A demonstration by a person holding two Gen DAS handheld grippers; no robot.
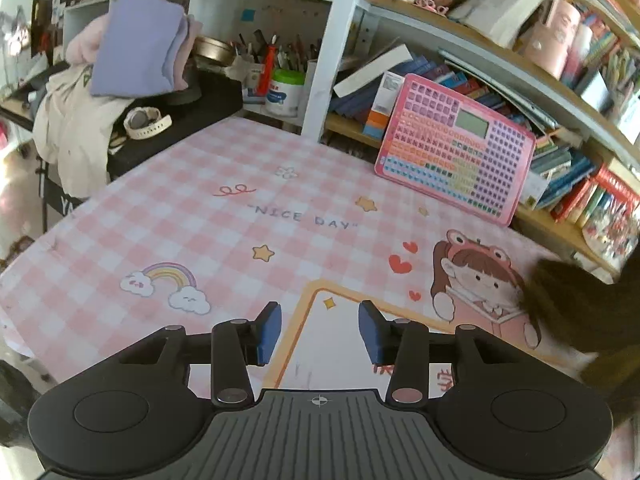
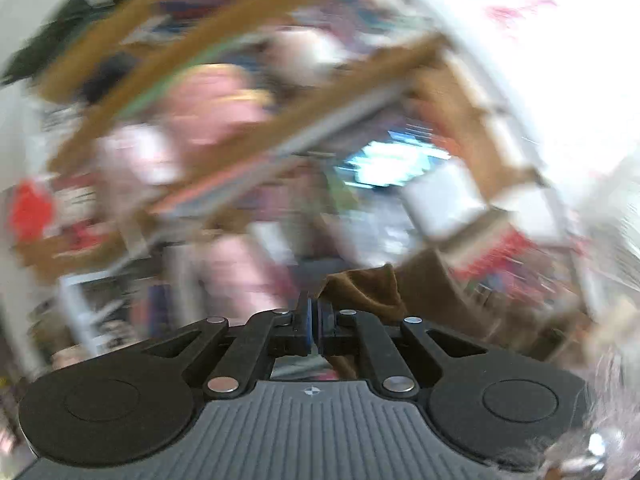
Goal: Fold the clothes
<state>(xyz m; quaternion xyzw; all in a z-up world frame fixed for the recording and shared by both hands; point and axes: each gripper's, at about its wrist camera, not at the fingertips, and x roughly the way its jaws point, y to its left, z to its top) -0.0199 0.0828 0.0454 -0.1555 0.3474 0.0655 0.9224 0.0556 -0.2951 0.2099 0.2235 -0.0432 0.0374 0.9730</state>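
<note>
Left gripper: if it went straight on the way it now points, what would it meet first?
Probably the pink checked table mat: the left gripper, fingers apart and empty, tilts down at it, with nothing in between. Depth is uncertain.

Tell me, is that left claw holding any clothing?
No, the left gripper stands open over the checked mat with nothing between its blue pads.

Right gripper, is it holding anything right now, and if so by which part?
Yes. The right gripper is shut on a brown cloth, pinching it at a bunched edge; the blur hides which part of the garment. The left gripper is open and empty.
</note>
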